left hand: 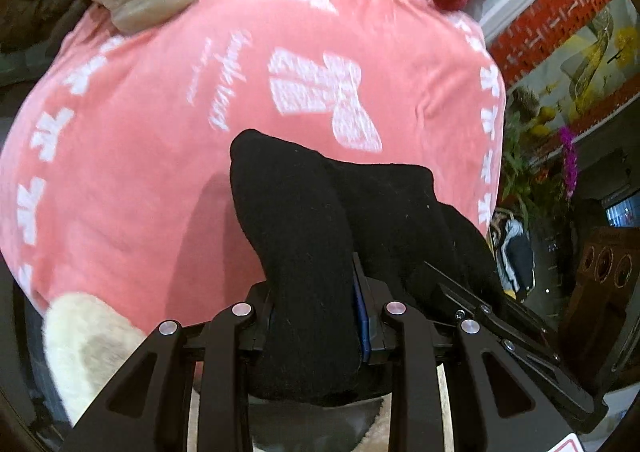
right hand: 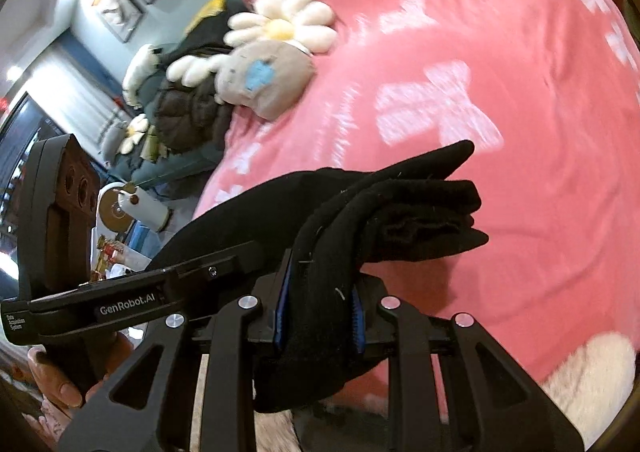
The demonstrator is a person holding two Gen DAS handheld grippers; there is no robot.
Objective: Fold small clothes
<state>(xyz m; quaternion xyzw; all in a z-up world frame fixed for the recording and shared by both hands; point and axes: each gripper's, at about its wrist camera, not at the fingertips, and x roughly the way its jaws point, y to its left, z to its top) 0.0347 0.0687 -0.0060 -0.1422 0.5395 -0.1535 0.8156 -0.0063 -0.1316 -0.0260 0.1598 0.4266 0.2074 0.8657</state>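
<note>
Holding a black garment (left hand: 304, 252), seemingly a sock or a pair, up above the pink blanket (left hand: 160, 155), between both tools. Left gripper (left hand: 316, 328) clamping one thick bunched end, jaws closed on the cloth; right gripper (right hand: 318, 326) pinching the other end likewise, jaws closed on it, folded layers jutting out to the far right. Probably working mid-fold, with the halves doubled over and not yet laid down. Next, likely lowering the bundle onto a bare near patch of blanket, well apart from the grey plush bear (right hand: 264, 83) at the far left, then releasing one end and pressing flat.
</note>
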